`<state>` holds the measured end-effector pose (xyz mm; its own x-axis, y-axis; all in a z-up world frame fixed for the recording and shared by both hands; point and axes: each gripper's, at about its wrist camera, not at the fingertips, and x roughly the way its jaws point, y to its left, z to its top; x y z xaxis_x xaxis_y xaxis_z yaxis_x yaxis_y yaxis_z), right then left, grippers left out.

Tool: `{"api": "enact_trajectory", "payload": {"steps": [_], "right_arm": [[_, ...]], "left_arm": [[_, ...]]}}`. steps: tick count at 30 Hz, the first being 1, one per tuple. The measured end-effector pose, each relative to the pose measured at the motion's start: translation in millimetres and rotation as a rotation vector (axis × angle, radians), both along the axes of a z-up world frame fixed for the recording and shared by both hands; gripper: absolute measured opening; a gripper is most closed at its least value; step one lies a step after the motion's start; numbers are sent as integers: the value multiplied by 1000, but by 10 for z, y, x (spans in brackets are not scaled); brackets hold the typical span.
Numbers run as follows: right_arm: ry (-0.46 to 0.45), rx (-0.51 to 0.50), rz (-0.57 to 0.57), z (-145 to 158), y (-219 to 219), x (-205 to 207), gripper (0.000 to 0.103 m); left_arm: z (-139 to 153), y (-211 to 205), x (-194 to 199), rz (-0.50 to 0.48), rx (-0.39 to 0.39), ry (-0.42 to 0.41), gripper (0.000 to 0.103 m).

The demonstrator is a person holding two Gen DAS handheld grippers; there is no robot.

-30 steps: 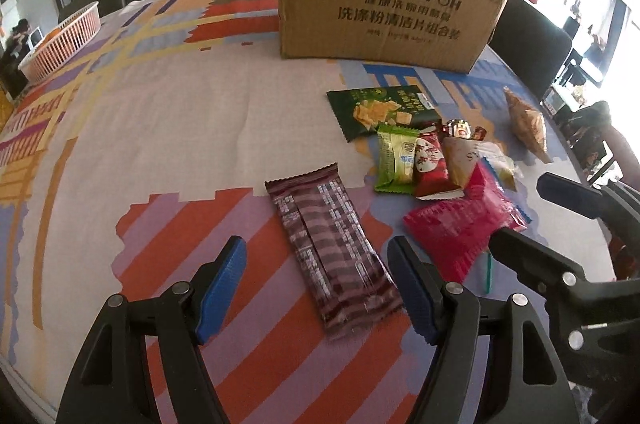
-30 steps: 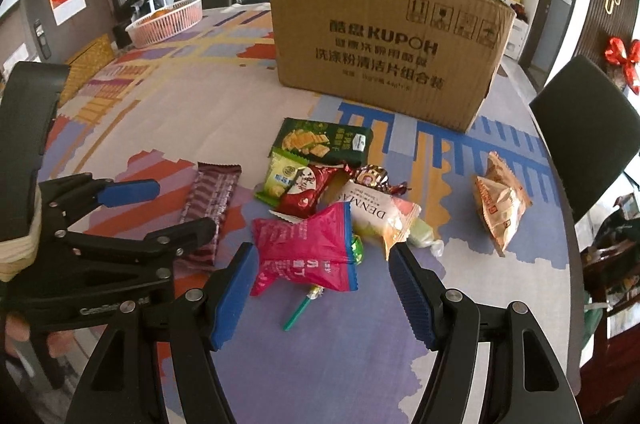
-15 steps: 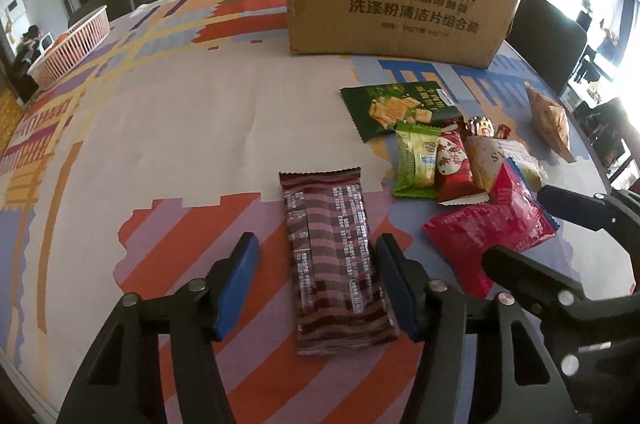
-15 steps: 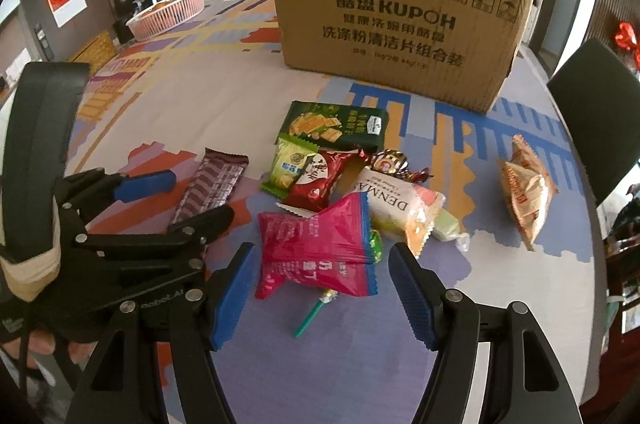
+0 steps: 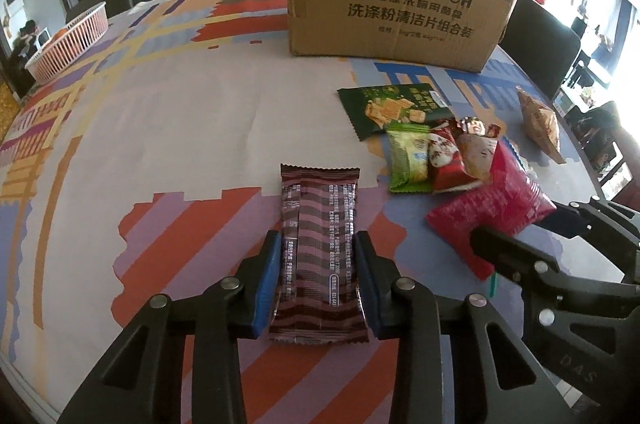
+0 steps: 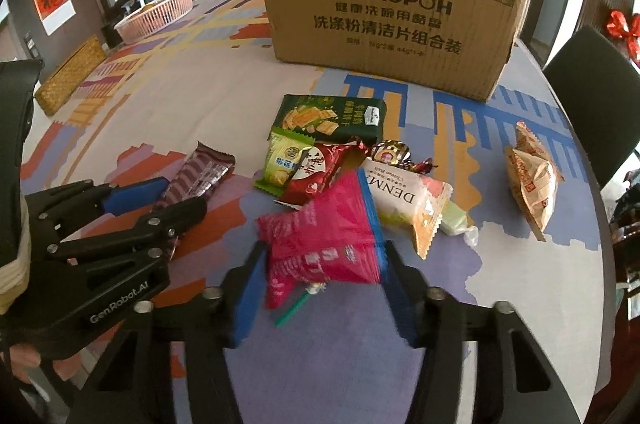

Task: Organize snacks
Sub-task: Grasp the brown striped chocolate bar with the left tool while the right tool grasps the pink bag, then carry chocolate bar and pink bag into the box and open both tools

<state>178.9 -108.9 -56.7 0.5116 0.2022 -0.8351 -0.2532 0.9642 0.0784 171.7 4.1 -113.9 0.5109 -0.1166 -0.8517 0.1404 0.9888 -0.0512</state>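
Note:
A brown striped wafer bar point(image 5: 318, 207) lies on the patterned tablecloth point(image 5: 180, 127), lengthwise between my left gripper's point(image 5: 318, 238) blue pads. The jaws are closing, and both pads meet the bar's long edges. To its right, my right gripper point(image 6: 324, 250) is closing around a red snack packet point(image 6: 320, 240), with a pad against each side. The left gripper point(image 6: 176, 195) also shows at the left of the right wrist view, astride the bar point(image 6: 204, 171). A large open cardboard box point(image 6: 392, 23) stands at the back.
Beyond the red packet lie a green cracker pack point(image 6: 328, 115), a small green pack point(image 6: 284, 163), a dark red pack point(image 6: 316, 175), a white pack point(image 6: 412, 199) and an orange bag point(image 6: 534, 179). A pink basket point(image 5: 68, 43) sits far left. A dark chair point(image 6: 592, 91) stands at the right.
Both pairs of jaws have narrowed from wide open until they touch their snacks. The wafer bar now lies straight between the left fingers, and the red packet sits closer in the right view.

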Motion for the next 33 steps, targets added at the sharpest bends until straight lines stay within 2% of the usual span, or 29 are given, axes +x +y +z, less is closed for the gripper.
{"api": "enact_trajectory", "payload": {"steps": [4, 13, 23, 33], "right_arm": [[-15, 12, -3, 28, -26, -33, 37], [-47, 83, -6, 156, -121, -148, 28], [-73, 127, -18, 272, -205, -187, 27], [-174, 141, -42, 603, -325, -182, 27]], "left_arm": [[16, -20, -24, -4, -29, 13, 36], [241, -99, -120, -27, -52, -37, 36], [500, -136, -166, -40, -73, -91, 36], [883, -178, -143, -55, -92, -185, 36]]}}
